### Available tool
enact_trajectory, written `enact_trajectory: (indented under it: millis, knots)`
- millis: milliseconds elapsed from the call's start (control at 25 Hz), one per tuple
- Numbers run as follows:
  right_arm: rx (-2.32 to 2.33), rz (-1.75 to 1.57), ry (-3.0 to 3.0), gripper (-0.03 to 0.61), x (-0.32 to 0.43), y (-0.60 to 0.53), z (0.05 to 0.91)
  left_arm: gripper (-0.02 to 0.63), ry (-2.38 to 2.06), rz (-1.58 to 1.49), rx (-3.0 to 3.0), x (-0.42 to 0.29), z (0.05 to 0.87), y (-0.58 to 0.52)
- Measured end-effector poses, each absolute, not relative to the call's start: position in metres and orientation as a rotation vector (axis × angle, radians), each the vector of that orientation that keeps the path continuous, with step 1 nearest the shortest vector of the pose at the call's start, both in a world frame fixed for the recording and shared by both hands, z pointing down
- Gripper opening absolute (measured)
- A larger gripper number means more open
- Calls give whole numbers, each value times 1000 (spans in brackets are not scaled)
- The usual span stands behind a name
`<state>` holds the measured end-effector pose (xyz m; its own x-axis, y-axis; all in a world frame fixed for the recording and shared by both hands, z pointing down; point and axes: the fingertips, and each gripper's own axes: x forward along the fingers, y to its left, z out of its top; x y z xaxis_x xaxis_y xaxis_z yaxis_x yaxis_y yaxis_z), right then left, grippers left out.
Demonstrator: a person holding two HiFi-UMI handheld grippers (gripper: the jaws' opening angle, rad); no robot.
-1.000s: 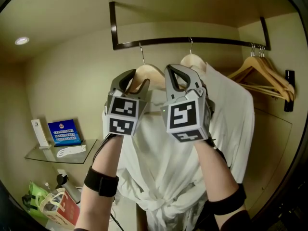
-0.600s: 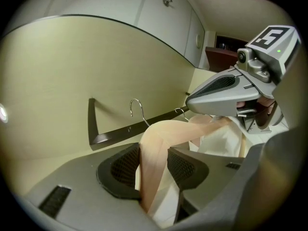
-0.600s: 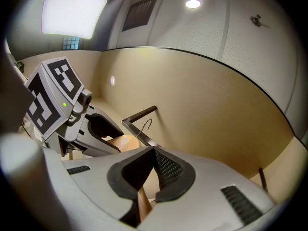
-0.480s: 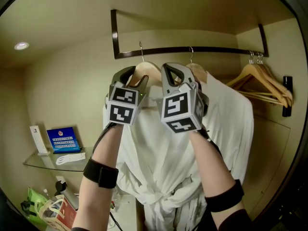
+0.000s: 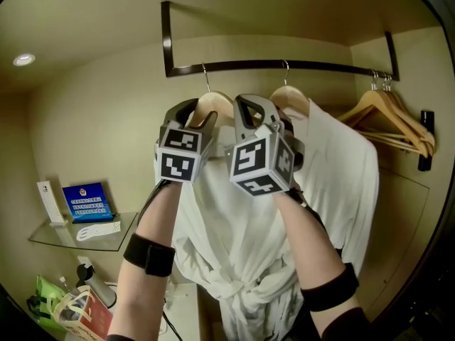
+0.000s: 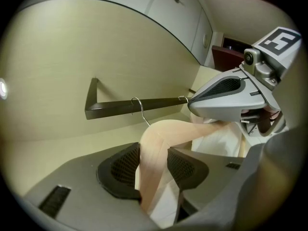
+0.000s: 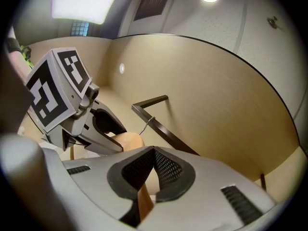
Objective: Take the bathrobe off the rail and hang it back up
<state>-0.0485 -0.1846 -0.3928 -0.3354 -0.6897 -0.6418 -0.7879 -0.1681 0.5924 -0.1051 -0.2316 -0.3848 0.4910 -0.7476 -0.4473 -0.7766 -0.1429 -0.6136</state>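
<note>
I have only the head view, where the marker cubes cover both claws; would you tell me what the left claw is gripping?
Observer: The left claw is shut on the wooden hanger, its pads on either side of the hanger's shoulder.
Operator: Thank you; and the right claw?
Observer: The right claw is shut, its pads meeting at the tips. A strip of wood shows in the gap below them, but I cannot tell whether it is pinched.
</note>
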Motion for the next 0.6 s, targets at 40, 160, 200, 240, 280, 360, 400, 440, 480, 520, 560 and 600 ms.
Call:
enact_trajectory:
  millis: [40,160,200,240,280,360,400,440,480,520,560,600]
  knots:
    - [-1762,1558,1947,21,-49,-184,-392,178,1265,47,-1892,-105,-385,-231]
    - [-1777,1589,1934,21,-49,-183,-392,178,1268,43,-1873,-105,-385,-230]
    - [-1779,1590,1934,21,-49,-183,-392,178,1269,34,-1865,-104,-384,-230]
    - [-1782,1590,1934,21,-49,-183,-391,178,1268,24,-1857,-104,-384,-229]
    - [-1783,1590,1934,21,-49,-183,-390,178,1269,15,-1848,-104,-383,-229]
    - [-1780,1593,1932,23,-50,-180,-389,179,1276,1,-1823,-105,-382,-227]
    - [-1775,1595,1929,23,-50,-178,-389,179,1282,-3,-1809,-106,-381,-225]
    - [-1768,1595,1927,23,-51,-174,-388,179,1288,-2,-1797,-107,-380,-224]
    - [-1759,1594,1924,23,-51,-170,-387,181,1293,2,-1789,-108,-379,-222]
    - [-1750,1590,1923,23,-52,-165,-386,184,1297,8,-1785,-109,-378,-219]
    - [-1739,1582,1924,23,-52,-160,-385,184,1299,15,-1780,-112,-377,-215]
    - [-1728,1572,1927,23,-51,-156,-384,186,1301,18,-1767,-114,-375,-210]
